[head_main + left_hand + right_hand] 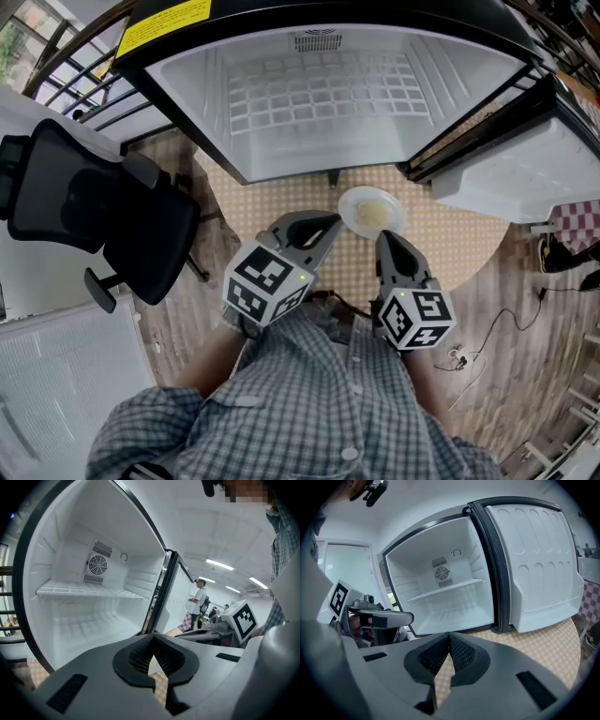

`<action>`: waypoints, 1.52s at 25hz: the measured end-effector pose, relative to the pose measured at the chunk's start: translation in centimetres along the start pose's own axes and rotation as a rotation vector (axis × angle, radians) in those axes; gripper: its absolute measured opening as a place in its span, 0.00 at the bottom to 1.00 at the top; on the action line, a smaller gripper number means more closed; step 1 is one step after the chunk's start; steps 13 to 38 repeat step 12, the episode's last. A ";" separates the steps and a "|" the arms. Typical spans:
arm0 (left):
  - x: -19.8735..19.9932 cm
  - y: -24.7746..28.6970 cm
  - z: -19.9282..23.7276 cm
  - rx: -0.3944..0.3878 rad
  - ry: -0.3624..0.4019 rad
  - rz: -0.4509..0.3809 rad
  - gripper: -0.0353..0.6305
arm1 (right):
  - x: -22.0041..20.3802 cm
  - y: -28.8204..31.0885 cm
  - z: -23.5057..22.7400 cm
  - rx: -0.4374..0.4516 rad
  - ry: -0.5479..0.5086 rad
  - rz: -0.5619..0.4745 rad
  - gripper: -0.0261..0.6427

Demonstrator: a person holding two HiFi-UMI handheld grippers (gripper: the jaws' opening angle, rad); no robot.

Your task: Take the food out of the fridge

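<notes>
Basically where I'm at: I'm hovering both grippers in front of the open fridge, just short of the food.
Left gripper: I'm keeping its jaws pressed together with nothing between them, only checkered mat showing through the gap.
Right gripper: same deal, jaws closed on nothing.
Food: it's sitting in a white dish on the checkered mat, outside the fridge, just ahead of my two jaw tips and near the hinge side of the door.
Fridge inside: the wire shelf and the floor under it are looking bare in both gripper views, so I'm guessing nothing's left in there.
Task progress: I'm reading this as pretty much done, the food's already out.
Doing it well: I'm thinking the main thing is not nudging the dish, since my tips are close to its rim. Any pull-back should be going straight away from it.
If I'm regripping: open first, then come in low on the rim, not from above into the food.
</notes>
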State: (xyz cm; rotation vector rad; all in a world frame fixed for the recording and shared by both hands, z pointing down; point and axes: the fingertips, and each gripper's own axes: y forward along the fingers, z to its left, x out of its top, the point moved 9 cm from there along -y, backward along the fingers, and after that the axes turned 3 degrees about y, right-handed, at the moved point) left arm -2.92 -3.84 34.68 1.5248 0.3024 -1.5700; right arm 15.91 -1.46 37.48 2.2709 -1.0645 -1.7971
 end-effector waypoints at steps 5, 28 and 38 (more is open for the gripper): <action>0.0 0.0 0.1 0.003 -0.002 0.000 0.06 | -0.1 0.0 -0.1 -0.003 0.003 0.004 0.05; 0.1 0.2 0.2 0.001 -0.001 0.000 0.06 | -0.2 0.1 -0.1 -0.001 0.003 0.013 0.05; 0.1 0.2 0.2 0.001 -0.001 0.000 0.06 | -0.2 0.1 -0.1 -0.001 0.003 0.013 0.05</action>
